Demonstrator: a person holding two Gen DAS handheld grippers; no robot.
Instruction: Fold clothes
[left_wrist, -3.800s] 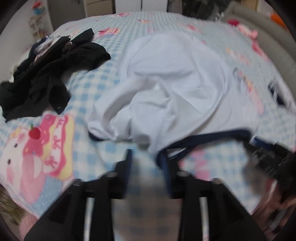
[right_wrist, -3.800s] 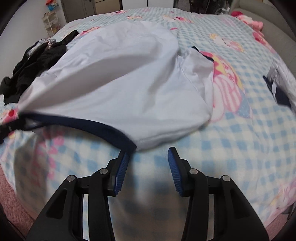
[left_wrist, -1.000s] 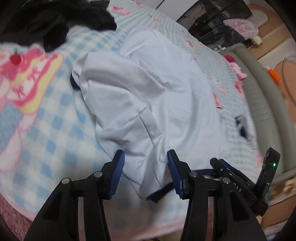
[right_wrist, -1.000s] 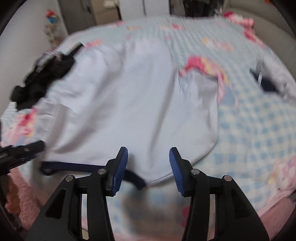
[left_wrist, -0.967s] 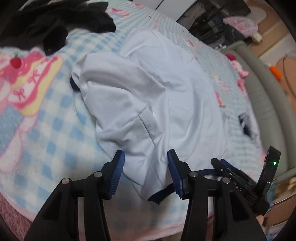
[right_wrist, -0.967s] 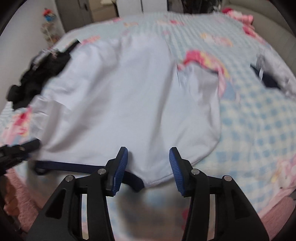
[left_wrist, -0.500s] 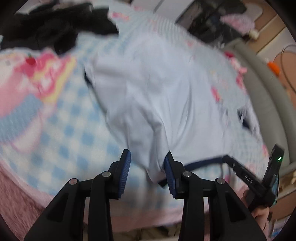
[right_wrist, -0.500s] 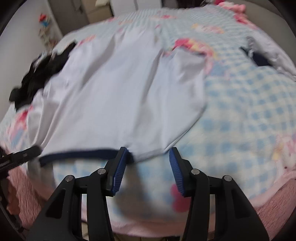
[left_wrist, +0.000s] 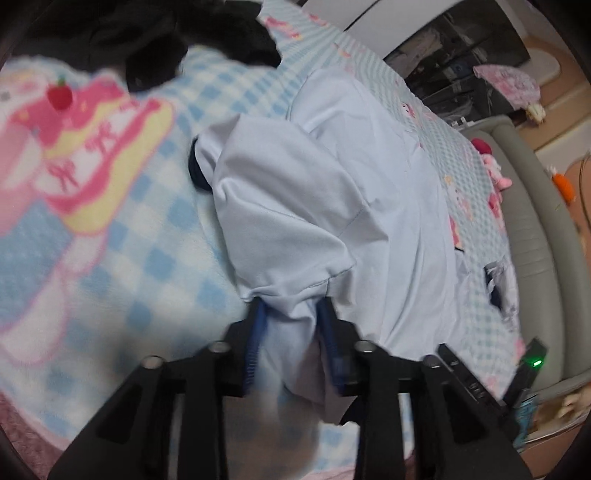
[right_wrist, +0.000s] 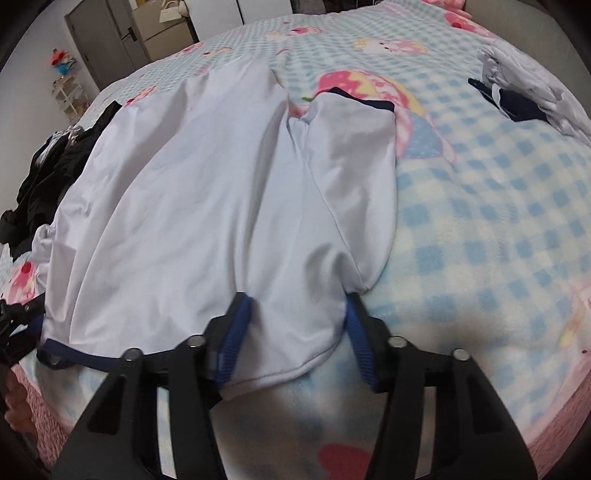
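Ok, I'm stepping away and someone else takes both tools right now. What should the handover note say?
Left tool: looks closed on a bunched edge of the white shirt.
Right tool: open, pads either side of the shirt's near edge, gripping nothing.
The shirt lies spread on the checked blanket, with its navy collar at the near edge between the tools.
Black clothes are piled beyond it.
Done: shirt laid out.
Left: close the right tool, then every fold.
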